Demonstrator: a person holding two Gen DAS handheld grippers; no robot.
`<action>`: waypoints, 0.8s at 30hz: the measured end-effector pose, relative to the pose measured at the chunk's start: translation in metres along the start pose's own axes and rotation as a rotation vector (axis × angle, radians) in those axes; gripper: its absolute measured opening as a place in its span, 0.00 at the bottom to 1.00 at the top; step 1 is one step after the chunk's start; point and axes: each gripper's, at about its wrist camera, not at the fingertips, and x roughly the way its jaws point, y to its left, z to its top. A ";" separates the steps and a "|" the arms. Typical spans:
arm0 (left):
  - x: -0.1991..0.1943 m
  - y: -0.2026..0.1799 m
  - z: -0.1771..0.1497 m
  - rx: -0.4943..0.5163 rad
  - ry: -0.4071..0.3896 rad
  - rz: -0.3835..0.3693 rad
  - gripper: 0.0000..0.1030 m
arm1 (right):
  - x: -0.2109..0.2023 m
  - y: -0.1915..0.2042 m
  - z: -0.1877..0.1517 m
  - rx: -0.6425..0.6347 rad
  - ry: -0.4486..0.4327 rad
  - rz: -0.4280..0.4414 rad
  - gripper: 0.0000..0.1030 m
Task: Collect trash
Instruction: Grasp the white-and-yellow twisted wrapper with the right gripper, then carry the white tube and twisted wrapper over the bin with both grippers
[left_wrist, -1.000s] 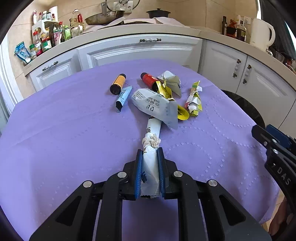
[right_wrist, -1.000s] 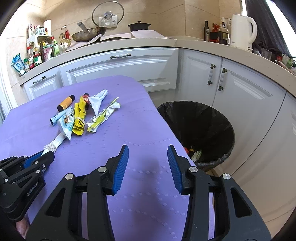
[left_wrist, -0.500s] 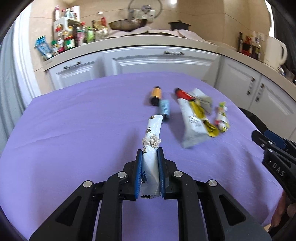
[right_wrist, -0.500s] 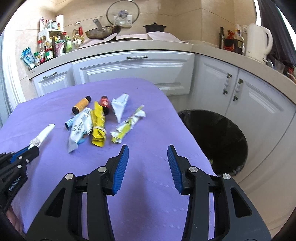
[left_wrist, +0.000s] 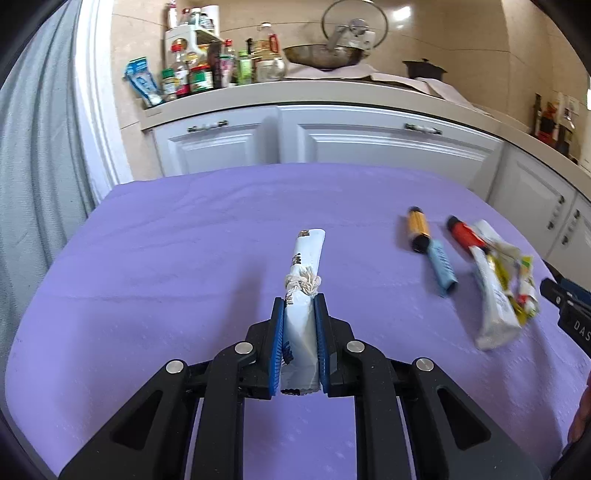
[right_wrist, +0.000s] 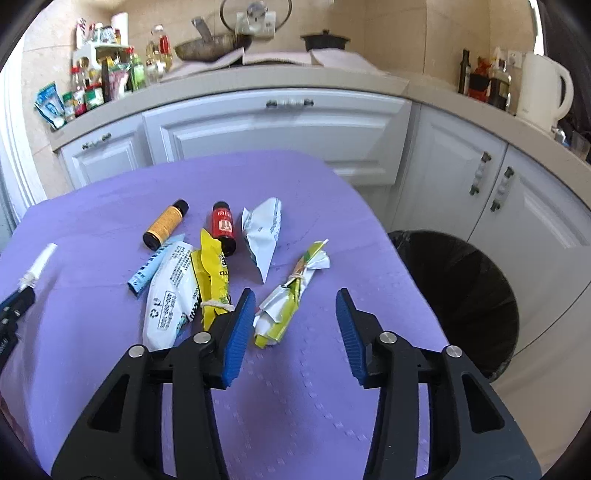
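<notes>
Purple cloth (left_wrist: 155, 288): rolled wrapper (left_wrist: 303, 280) clamped in left gripper (left_wrist: 300, 345).

The left gripper (left_wrist: 299, 314) points forward and down, and its blue pads (left_wrist: 277, 332) are pressed on both sides of a rolled white wrapper (left_wrist: 304, 266), which sticks out in front of them. The right gripper (right_wrist: 295, 314) also tilts down, with its jaws opening and nothing pressed between the blue pads (right_wrist: 238, 332).

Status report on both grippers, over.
Left gripper shut on rolled white wrapper. Right gripper opening, empty, above green-yellow wrapper. Bin unobstructed.
</notes>
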 end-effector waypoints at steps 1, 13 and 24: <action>0.002 0.003 0.002 -0.006 0.002 0.004 0.16 | 0.003 0.000 0.001 0.003 0.009 -0.001 0.48; 0.022 0.010 0.007 -0.014 0.042 0.012 0.16 | 0.037 -0.005 0.002 0.018 0.121 -0.001 0.30; 0.019 -0.006 0.006 0.009 0.044 -0.015 0.16 | 0.016 -0.015 -0.001 0.006 0.049 0.026 0.15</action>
